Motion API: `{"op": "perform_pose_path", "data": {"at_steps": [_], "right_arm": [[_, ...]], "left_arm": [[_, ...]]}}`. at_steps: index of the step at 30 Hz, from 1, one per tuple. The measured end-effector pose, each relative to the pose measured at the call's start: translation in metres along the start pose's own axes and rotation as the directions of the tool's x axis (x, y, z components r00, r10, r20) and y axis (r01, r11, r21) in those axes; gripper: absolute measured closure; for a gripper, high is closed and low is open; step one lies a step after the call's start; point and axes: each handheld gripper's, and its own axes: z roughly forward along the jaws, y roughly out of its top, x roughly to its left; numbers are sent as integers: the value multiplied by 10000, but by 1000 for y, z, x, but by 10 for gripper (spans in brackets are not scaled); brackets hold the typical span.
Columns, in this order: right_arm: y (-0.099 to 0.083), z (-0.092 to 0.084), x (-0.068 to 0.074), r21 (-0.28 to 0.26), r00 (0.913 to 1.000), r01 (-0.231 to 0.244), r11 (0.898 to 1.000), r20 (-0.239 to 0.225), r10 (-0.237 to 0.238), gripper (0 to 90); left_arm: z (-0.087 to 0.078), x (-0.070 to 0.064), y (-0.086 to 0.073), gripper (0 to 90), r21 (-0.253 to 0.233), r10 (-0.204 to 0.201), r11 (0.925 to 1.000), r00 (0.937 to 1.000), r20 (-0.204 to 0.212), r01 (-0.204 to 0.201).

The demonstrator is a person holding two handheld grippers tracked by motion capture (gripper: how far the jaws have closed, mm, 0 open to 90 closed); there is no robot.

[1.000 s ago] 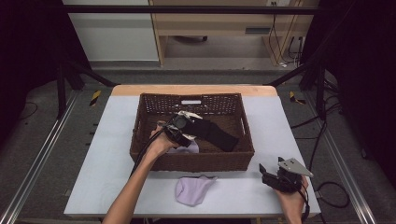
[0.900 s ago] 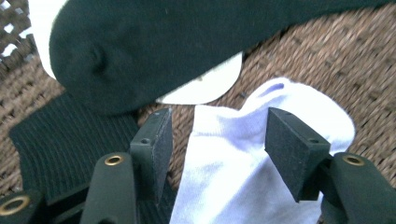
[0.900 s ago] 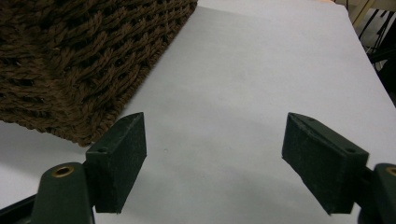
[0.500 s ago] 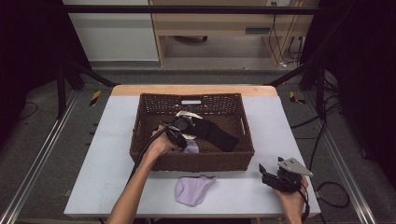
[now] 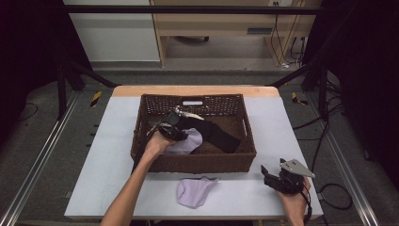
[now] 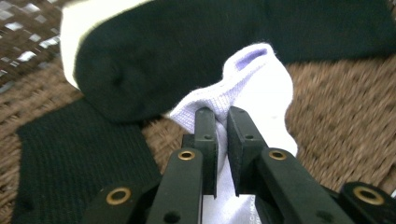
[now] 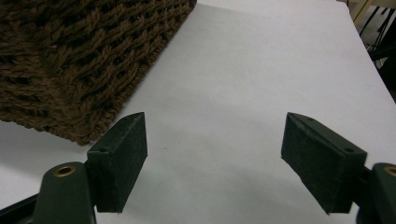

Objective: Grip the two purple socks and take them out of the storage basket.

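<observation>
Two lavender socks are in play: one lavender sock [image 5: 195,192] lies flat on the white table top [image 5: 113,155] just in front of the wicker basket [image 5: 194,162], and its mate [image 6: 254,88] is inside the basket, pinched by the left gripper [image 6: 222,119]. A second ago that gripper reached into the basket with its jaws wide; they have just been closing, and now the two black pads stand nearly together with a fold of the pale sock squeezed between them. The hand looks a touch higher against the basket than it did then, and the sock rises in a peak off the woven floor, so the pick seems made and the lift out of the basket is probably beginning, likely to join the mate in front. Beside the held sock inside the basket lies a black sock [image 6: 187,51] with a pale cuff, and another dark ribbed piece [image 6: 79,158] nearer the gripper; neither is caught in the pads. The right gripper [image 7: 231,158], near the basket's front right corner, has not shifted: its jaws stand wide apart over bare table, holding nothing. No brand, label or legible writing shows on the socks or basket.
</observation>
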Motion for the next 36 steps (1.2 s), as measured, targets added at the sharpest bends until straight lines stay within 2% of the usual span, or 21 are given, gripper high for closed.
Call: {"op": "perform_pose_path", "data": {"at_steps": [2,4,8,11,13,14,15,23,28,29,30,32,35,36], "right_arm": [[0,0,0,36,10000,25,10000,39,-25,227],[0,0,0,17,10000,35,10000,19,-35,227],[0,0,0,3,10000,14,10000,19,-14,228],[0,0,0,39,10000,16,10000,43,-16,227],[0,0,0,15,10000,-4,10000,69,4,228],[0,0,1,2,10000,-1,10000,72,1,227],[0,0,1,2,10000,-1,10000,72,1,227],[0,1,0,128,10000,15,9999,89,-16,228],[0,1,1,121,9999,33,9999,101,-34,228],[1,1,0,132,9999,53,9999,106,-54,227],[1,1,0,132,9999,53,9999,106,-54,227],[1,1,0,139,9999,59,9999,123,-61,226],[1,2,0,149,9999,47,9999,134,-49,226],[1,2,0,156,9999,42,9999,130,-44,226]], "left_arm": [[-6,1,0,819,-590,-168,9981,9999,-15,167],[-13,2,0,819,-1205,-363,9921,9993,-98,348],[-27,4,0,819,-2133,-725,9748,9970,-287,647],[-45,3,1,821,-3035,-902,9497,9954,-311,766],[-56,1,1,821,-3418,-857,9374,9956,-389,673],[-65,0,0,821,-3676,-861,9278,9953,-444,639],[-65,0,0,820,-3676,-861,9278,9953,-444,639],[-96,-3,-9,820,-4651,-931,8837,9936,-639,529],[-116,-11,-16,820,-5319,-863,8447,9959,-263,592],[-126,-15,-19,820,-5527,-738,8315,9972,-107,557],[-126,-15,-19,820,-5527,-738,8315,9972,-107,557],[-134,-19,-21,820,-5675,-624,8219,9980,-43,489],[-146,-26,-25,819,-5822,-444,8124,9990,-42,337],[-150,-28,-26,819,-5896,-404,8072,9992,-44,300]]}}
